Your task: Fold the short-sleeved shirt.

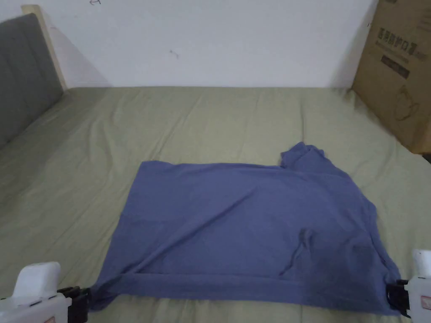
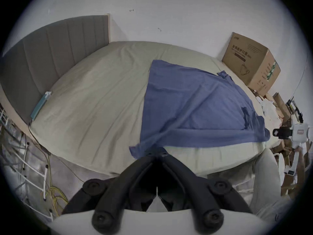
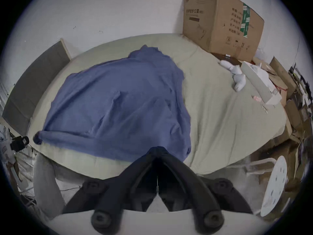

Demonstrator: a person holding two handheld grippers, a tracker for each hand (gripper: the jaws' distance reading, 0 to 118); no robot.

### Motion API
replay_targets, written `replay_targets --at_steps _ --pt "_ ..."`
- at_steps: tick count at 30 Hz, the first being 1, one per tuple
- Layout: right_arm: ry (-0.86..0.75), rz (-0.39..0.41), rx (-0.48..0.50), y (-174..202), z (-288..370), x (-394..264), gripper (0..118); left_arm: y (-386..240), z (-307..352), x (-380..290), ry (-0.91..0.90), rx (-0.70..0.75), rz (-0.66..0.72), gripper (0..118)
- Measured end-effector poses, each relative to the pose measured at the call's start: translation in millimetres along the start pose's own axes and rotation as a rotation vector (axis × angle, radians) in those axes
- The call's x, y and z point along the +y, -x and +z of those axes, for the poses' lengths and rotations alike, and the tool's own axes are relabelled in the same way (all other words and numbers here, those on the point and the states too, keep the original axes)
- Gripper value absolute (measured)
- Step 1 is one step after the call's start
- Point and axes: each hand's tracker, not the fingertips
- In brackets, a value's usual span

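While both jaws of the left gripper (image 2: 156, 151) pinched the near left corner of the blue shirt (image 1: 248, 227), the right gripper (image 3: 157, 149) clamped its near right corner; the shirt lay spread on the green bed sheet (image 1: 202, 122).

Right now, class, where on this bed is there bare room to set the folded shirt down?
Bare sheet lies between the blue shirt and the grey headboard, and behind the shirt towards the wall. It is crowded by the cardboard box, beside clutter.
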Motion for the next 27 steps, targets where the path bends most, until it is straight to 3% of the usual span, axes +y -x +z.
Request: replay_targets --at_steps 1,2,3,4,5,9,10,11,13,17,21,22,23,24,25,27 --pt "0.023 -0.013 0.018 0 -1 -3 0 2 -1 -2 0.009 -0.002 0.011 0" --pt "0.018 -0.030 0.027 -1 -1 -6 0 5 0 -4 0.025 -0.008 0.020 11" --pt "0.015 -0.040 0.027 0 0 -8 0 6 -2 -6 0.019 -0.015 0.023 52" --pt "0.017 -0.037 0.025 -3 -2 -9 0 7 -6 -5 0.015 0.001 0.028 82" --pt "0.017 -0.038 0.024 -3 -2 -9 0 8 -12 -2 0.039 0.019 0.029 95" --pt "0.020 -0.041 0.020 -7 -1 -6 0 13 -29 5 0.014 0.017 0.011 93" --pt "0.023 -0.043 0.015 -8 -2 -5 0 9 -32 8 0.019 0.020 0.002 91" --pt "0.024 -0.048 0.012 -10 -3 -5 0 8 -39 11 0.028 0.024 -0.001 80" --pt "0.032 -0.071 0.015 -17 -9 -4 0 10 -57 13 0.077 -0.004 0.003 0" --pt "0.041 -0.088 0.004 -24 -13 -9 0 0 -76 11 0.172 0.053 -0.035 1" --pt "0.033 -0.093 0.038 -35 -14 -9 1 -4 -62 17 0.090 0.018 0.004 1" --pt "0.019 -0.095 0.039 -37 -14 -6 14 -2 -61 18 0.094 0.019 0.006 1" --pt "0.003 -0.100 0.031 -39 -15 -2 37 -2 -59 17 0.095 0.025 0.003 1" --pt "-0.001 -0.099 0.031 -40 -16 1 80 -2 -58 16 0.096 0.025 0.001 1" --pt "-0.004 -0.099 0.040 -42 -19 7 94 -4 -55 16 0.097 0.021 0.003 1" --pt "-0.020 -0.101 0.060 -45 -23 15 93 -8 -49 15 0.103 0.021 0.000 1"
